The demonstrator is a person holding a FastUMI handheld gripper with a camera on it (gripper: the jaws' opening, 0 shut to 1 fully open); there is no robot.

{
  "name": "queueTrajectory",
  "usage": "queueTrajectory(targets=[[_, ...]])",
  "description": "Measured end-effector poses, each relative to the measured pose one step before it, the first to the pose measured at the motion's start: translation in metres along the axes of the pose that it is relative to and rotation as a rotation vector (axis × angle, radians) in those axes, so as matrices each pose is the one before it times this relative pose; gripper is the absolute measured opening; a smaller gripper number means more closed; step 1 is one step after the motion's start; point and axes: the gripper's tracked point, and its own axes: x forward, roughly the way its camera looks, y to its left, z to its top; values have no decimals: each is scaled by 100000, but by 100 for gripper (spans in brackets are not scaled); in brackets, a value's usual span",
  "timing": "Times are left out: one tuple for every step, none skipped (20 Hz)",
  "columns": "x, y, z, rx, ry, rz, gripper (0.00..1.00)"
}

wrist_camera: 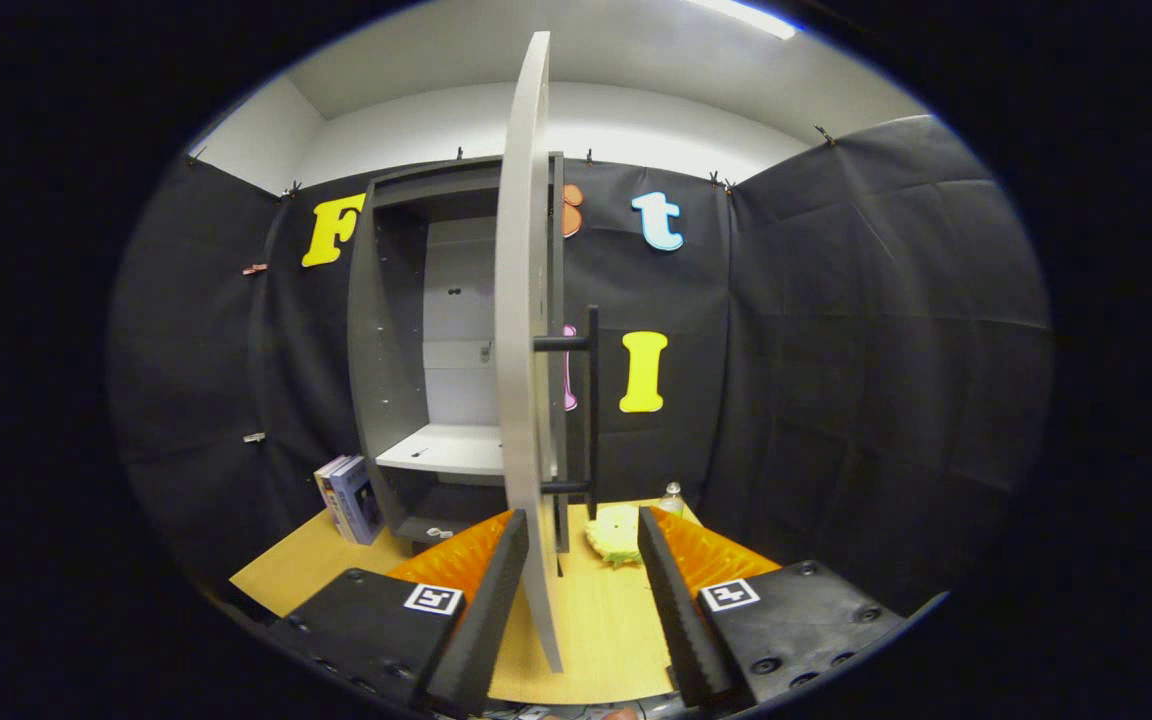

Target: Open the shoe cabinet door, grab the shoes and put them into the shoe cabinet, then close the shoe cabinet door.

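The grey shoe cabinet (386, 330) stands open against the back wall, with a white shelf (446, 450) inside it. Its door (521, 300) is swung out toward me and I see it edge-on. The door's lower edge runs down between my fingers, close against the left one and apart from the right one. A black bar handle (592, 410) sticks out on the door's right side. My gripper (581, 515) is open. A yellow-green shoe (616, 535) lies on the wooden floor just beyond the fingers, right of the door.
Several books (348, 497) lean against the cabinet's left foot. A small clear bottle (672, 497) stands behind the shoe near the cloth wall. The wooden floor (606, 630) stretches under the door and my fingers. Black cloth walls close in on all sides.
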Motion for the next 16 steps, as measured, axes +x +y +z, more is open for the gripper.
queueTrajectory(targets=[[-547, 504, -586, -1283, 1000, 1206, 77], [-394, 811, -715, -994, 1164, 1600, 83], [-404, 840, -688, -429, 1724, 1620, 85], [-55, 940, -971, -156, 1653, 314, 87], [-3, 642, -967, -548, 2798, -754, 88], [371, 1181, -965, -260, 1312, 1145, 100], [394, 1670, -917, 172, 2538, 2121, 99], [541, 1508, -1320, 877, 3514, 2188, 98], [779, 1460, -1546, 1341, 4710, 2438, 98], [1097, 1510, -1841, 1621, 5279, 2253, 98], [1253, 1331, -1681, 1407, 5617, 2023, 98], [1373, 1073, -1597, 1541, 4833, 1932, 98], [1401, 1226, -1583, 1513, 4792, 2240, 98], [1177, 886, -1359, 845, 3654, 1472, 98], [1327, 648, -1372, -284, 3198, 720, 98], [1437, 523, -1099, -955, 2766, 344, 98]])
